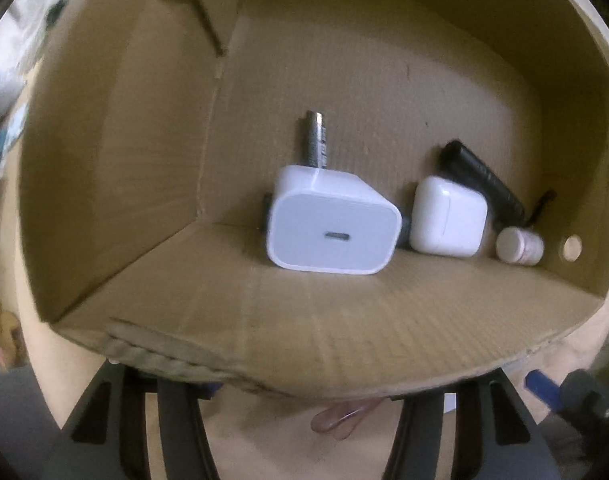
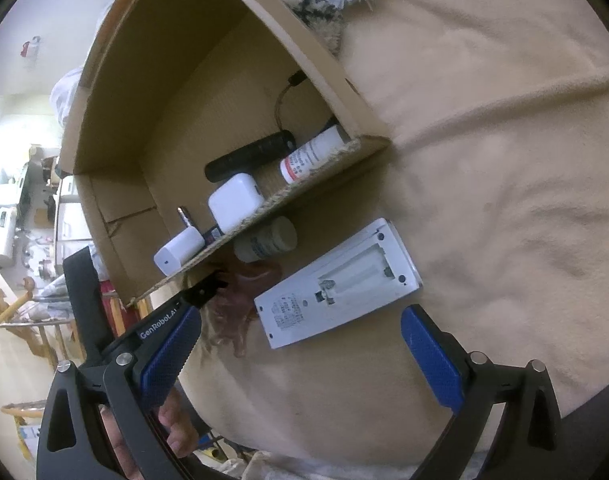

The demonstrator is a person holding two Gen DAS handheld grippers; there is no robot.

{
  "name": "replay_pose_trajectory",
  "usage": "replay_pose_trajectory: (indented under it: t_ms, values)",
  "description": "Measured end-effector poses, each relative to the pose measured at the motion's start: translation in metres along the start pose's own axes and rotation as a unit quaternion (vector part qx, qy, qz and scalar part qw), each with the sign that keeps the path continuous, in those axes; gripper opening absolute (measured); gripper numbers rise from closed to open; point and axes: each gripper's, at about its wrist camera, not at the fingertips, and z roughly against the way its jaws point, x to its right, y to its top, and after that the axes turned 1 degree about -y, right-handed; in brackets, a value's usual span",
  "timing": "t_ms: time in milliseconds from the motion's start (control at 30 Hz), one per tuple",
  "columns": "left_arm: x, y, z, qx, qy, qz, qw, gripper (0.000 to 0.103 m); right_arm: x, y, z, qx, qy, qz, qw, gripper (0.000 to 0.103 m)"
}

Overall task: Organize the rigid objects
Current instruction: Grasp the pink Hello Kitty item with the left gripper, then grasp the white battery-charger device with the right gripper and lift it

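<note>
One white remote [image 2: 338,284] lies diagonally, face-down, before spread, empty right tongs [image 2: 300,354].

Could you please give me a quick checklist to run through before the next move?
1. Right gripper open: ok.
2. White remote in front of it, nothing lying on top: ok.
3. Remote's battery cover fitted: not ok, the compartment is open.
4. Left gripper straddling the pink translucent item, pads not touching it: ok.
5. Bare floor left in the cardboard box beside the white charger: ok.
6. Pill bottle stowed: not ok, it lies outside the box.
</note>
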Motion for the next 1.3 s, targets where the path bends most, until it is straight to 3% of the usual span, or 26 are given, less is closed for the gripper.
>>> replay_pose_trajectory:
  t_ms: [33,67,133,233,333,433,600,733,833,933,1033,1133,1300]
  values:
    - [0.002,0.000,-0.001,-0.001,0.007,-0.008,0.9999,0.050,0.000,0.000,-0.003,-0.003,-0.004,-0.001,1.000,0.103]
    - [0.003,0.000,-0.003,-0.003,0.021,-0.016,0.9996,0.034,0.000,0.000,-0.006,-0.007,-0.010,-0.001,1.000,0.103]
    - [0.000,0.000,-0.001,-0.002,0.026,-0.015,0.9995,0.028,0.002,-0.001,-0.014,-0.017,-0.028,-0.005,0.999,0.103]
    - [-0.013,0.000,0.006,-0.006,0.014,0.012,0.9998,0.027,0.006,0.001,-0.023,-0.026,-0.042,-0.014,0.999,0.103]
    - [-0.025,-0.003,0.025,0.023,0.039,0.023,0.9987,0.027,0.002,0.005,-0.028,-0.024,-0.057,-0.008,0.998,0.103]
    - [-0.038,-0.009,0.048,0.036,0.021,0.045,0.9981,0.027,-0.001,0.009,-0.033,-0.019,-0.069,-0.009,0.997,0.103]
    - [-0.044,-0.023,0.104,0.063,-0.018,0.026,0.9975,0.027,-0.006,0.017,-0.046,-0.006,-0.096,-0.009,0.995,0.103]
    - [-0.037,-0.038,0.136,0.095,-0.008,-0.011,0.9954,0.027,-0.016,0.016,-0.057,0.017,-0.135,0.002,0.991,0.103]
    - [-0.036,-0.047,0.135,0.106,-0.001,-0.017,0.9942,0.027,-0.032,0.008,-0.066,0.038,-0.184,0.049,0.981,0.103]
    - [-0.039,-0.051,0.118,0.093,-0.006,-0.006,0.9957,0.027,-0.036,0.005,-0.066,0.054,-0.193,0.063,0.978,0.103]
    - [-0.043,-0.049,0.103,0.072,-0.018,0.010,0.9972,0.027,-0.044,0.004,-0.060,0.065,-0.204,0.099,0.972,0.090]
    - [-0.040,-0.047,0.105,0.081,-0.021,0.007,0.9965,0.027,-0.051,0.003,-0.060,0.050,-0.206,0.140,0.967,0.089]
    - [-0.036,-0.051,0.105,0.076,-0.035,0.006,0.9965,0.027,-0.072,-0.012,-0.061,0.027,-0.223,0.222,0.949,0.088]
